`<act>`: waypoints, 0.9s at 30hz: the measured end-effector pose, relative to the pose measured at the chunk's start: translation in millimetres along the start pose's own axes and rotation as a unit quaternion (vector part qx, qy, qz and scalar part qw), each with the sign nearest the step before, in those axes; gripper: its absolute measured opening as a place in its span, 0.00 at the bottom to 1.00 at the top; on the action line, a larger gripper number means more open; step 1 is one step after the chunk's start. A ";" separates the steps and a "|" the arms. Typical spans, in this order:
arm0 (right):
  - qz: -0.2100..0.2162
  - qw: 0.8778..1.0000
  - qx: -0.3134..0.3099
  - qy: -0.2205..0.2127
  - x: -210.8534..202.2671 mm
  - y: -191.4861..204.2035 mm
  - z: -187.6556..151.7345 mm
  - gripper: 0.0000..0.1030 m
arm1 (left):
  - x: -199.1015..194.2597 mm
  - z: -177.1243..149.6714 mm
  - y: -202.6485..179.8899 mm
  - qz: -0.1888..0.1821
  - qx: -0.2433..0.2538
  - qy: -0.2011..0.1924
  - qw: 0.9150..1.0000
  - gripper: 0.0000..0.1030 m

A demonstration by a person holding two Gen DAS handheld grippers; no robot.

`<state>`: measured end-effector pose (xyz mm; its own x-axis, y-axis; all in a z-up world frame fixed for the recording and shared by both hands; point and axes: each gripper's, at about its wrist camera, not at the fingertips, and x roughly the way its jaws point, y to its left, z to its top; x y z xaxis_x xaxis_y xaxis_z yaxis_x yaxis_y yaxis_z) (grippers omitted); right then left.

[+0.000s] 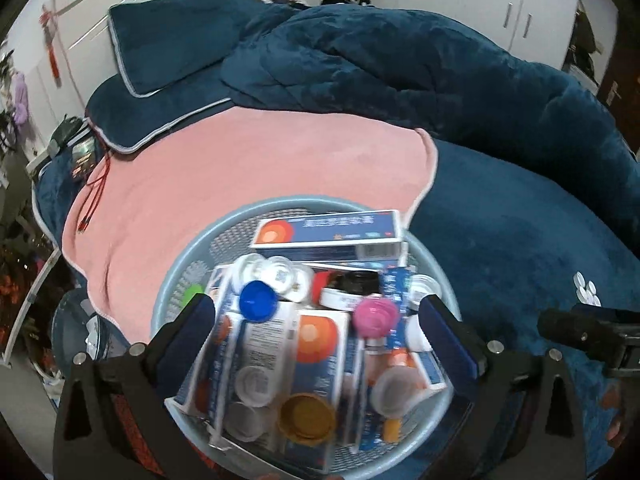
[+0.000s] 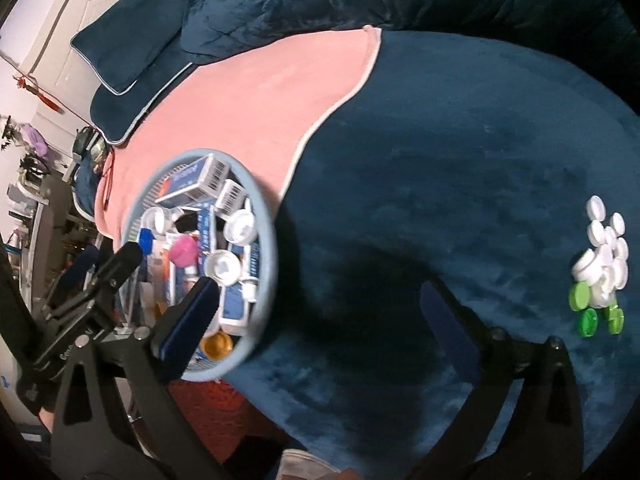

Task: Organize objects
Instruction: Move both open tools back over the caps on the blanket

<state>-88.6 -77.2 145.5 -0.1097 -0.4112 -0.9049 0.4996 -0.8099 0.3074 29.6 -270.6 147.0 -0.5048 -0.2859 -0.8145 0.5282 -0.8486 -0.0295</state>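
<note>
A round light-blue basket [image 1: 180, 264] sits on the bed, packed with blue-and-orange medicine boxes [image 1: 328, 232], white jars and loose caps: a blue cap [image 1: 258, 301], a pink cap [image 1: 377, 316] and a gold cap [image 1: 307, 416]. My left gripper [image 1: 318, 320] hangs open over the basket, its pads pressing on nothing. My right gripper [image 2: 320, 304] is open above the dark blue blanket [image 2: 440, 160], just right of the basket [image 2: 266, 216], holding nothing. A pile of white and green caps [image 2: 604, 256] lies on the blanket far to the right.
A pink towel [image 1: 260, 160] lies under and behind the basket. Blue pillows [image 1: 168, 48] and a bunched duvet [image 1: 400, 60] fill the far side of the bed. A red cable [image 1: 94, 192] trails at the left edge. White wardrobes stand behind.
</note>
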 end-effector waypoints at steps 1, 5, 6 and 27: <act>-0.003 1.000 0.002 -0.001 -2.4 -4.7 -1.6 1.00 | -0.6 -0.2 -3.9 -0.001 0.003 -0.001 1.000 0.99; -0.016 1.000 0.012 -0.004 -11.4 -20.9 -6.6 1.00 | -2.5 -2.0 -24.2 -0.013 0.018 0.000 1.000 0.99; -0.020 1.000 0.015 -0.006 -13.9 -25.8 -8.0 1.00 | -2.8 -3.1 -29.6 -0.015 0.022 0.001 1.000 0.99; -0.075 0.980 0.182 -0.006 -64.7 -214.1 -65.9 1.00 | 17.2 -52.1 -178.9 -0.097 0.150 0.047 0.983 0.99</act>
<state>-131.8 150.4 118.8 -0.1702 -0.2797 -0.9449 0.1370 -0.9563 0.2584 -38.0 -100.5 108.1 -0.5039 -0.0745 -0.8605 0.1954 -0.9803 -0.0295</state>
